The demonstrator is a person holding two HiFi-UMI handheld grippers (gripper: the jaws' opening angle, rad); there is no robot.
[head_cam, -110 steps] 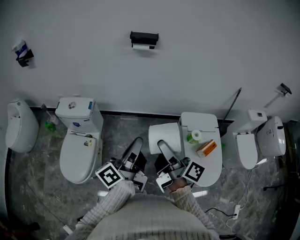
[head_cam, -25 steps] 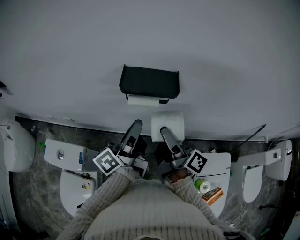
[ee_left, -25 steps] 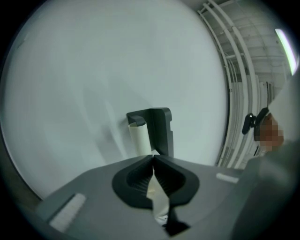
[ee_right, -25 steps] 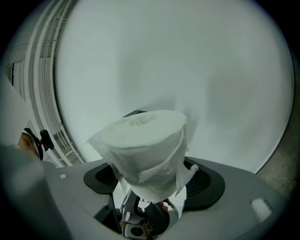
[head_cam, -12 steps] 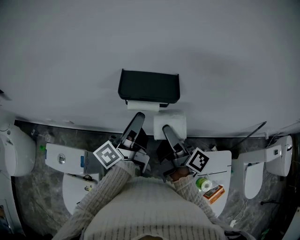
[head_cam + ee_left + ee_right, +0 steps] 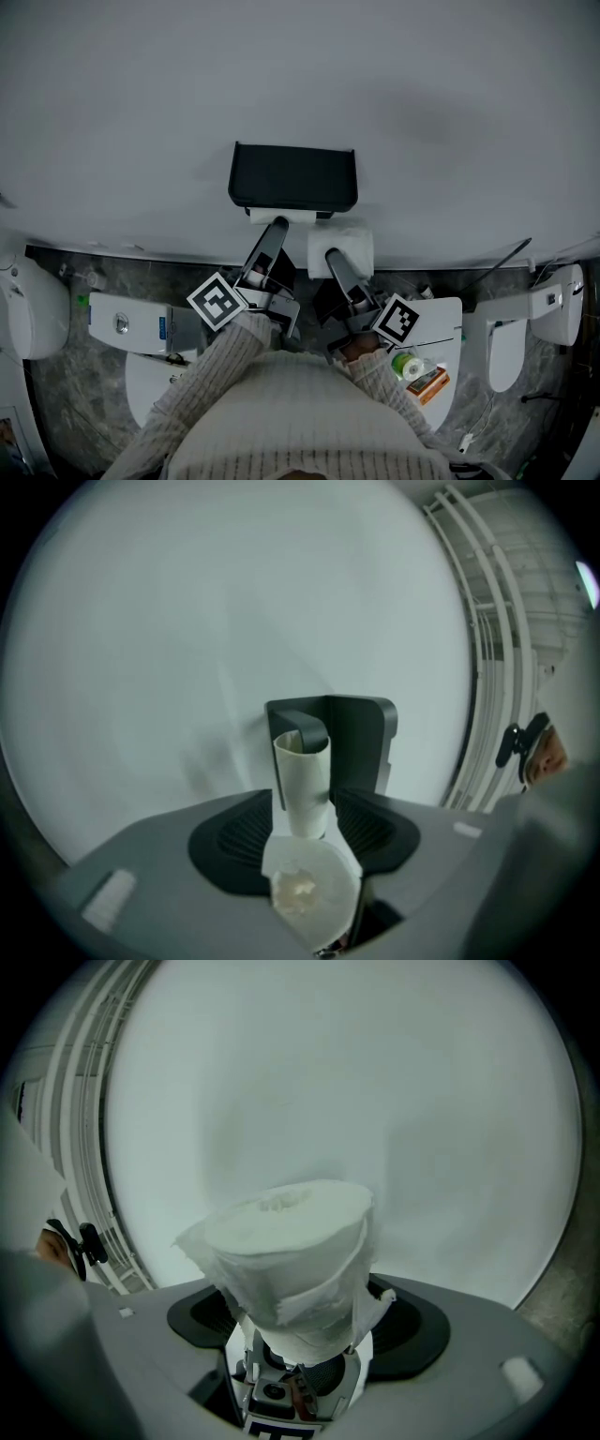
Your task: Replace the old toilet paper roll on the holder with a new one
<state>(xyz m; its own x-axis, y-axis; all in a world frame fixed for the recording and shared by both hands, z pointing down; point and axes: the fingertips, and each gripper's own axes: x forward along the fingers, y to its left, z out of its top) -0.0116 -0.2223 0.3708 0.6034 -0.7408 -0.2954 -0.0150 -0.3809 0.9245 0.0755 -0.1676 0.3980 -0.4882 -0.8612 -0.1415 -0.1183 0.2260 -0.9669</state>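
Observation:
A black holder (image 6: pixel 292 178) hangs on the white wall with the old, nearly used-up roll (image 6: pixel 281 216) under its lid. My left gripper (image 6: pixel 277 228) reaches up to that roll. In the left gripper view the thin old roll (image 6: pixel 302 771) stands between the ribbed pads (image 6: pixel 234 832), in front of the holder (image 6: pixel 352 738). The jaws are opening and do not press on it. A paper tail (image 6: pixel 309 892) hangs close to the camera. My right gripper (image 6: pixel 335 258) is shut on the full new roll (image 6: pixel 340 246) just below and right of the holder. That roll (image 6: pixel 286 1251) fills the right gripper view.
A toilet with a white tank (image 6: pixel 131 323) stands at lower left. Another toilet (image 6: pixel 441 328) at lower right carries a green item (image 6: pixel 409 367) and an orange box (image 6: pixel 427 386). A white fixture (image 6: pixel 33 295) sits at far left. A white metal rack (image 6: pixel 502 639) shows beside the holder.
The holder has grown larger in view as the person came close. My left gripper has moved up to the old roll under the holder. The right gripper still carries the new roll.

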